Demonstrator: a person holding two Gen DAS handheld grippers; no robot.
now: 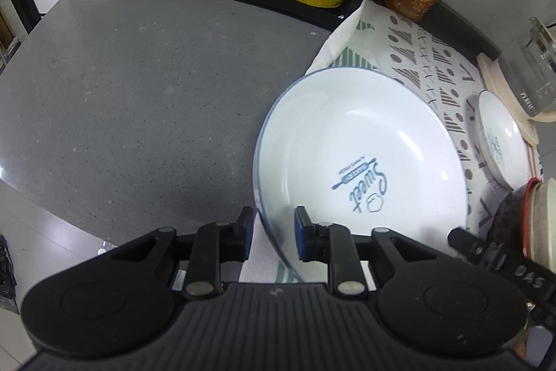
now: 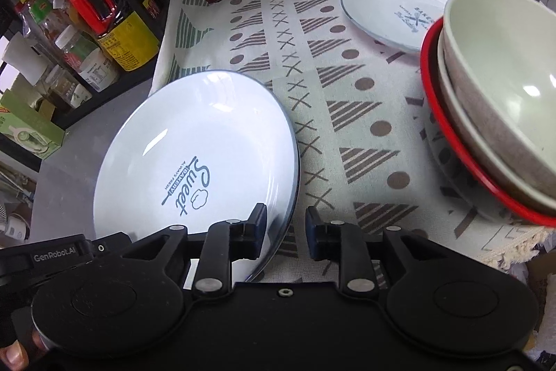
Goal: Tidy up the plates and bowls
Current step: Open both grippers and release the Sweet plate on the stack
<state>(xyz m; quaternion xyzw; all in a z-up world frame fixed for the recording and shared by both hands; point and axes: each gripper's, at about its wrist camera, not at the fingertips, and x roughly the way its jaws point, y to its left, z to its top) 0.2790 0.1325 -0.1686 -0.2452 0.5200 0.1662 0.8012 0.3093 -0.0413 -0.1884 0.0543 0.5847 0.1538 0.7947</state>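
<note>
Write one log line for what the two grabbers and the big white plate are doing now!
left gripper: open, astride Sweet plate rim | right gripper: open, astride opposite rim | plate: on patterned cloth

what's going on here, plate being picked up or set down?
Can't tell which. A person holds a gripper in each hand at the large "Sweet" plate, which lies on the patterned cloth. The left gripper and right gripper each straddle the plate's rim on opposite sides, jaws open, pads not pressing. A smaller plate lies further back, and stacked bowls sit at the right.
</note>
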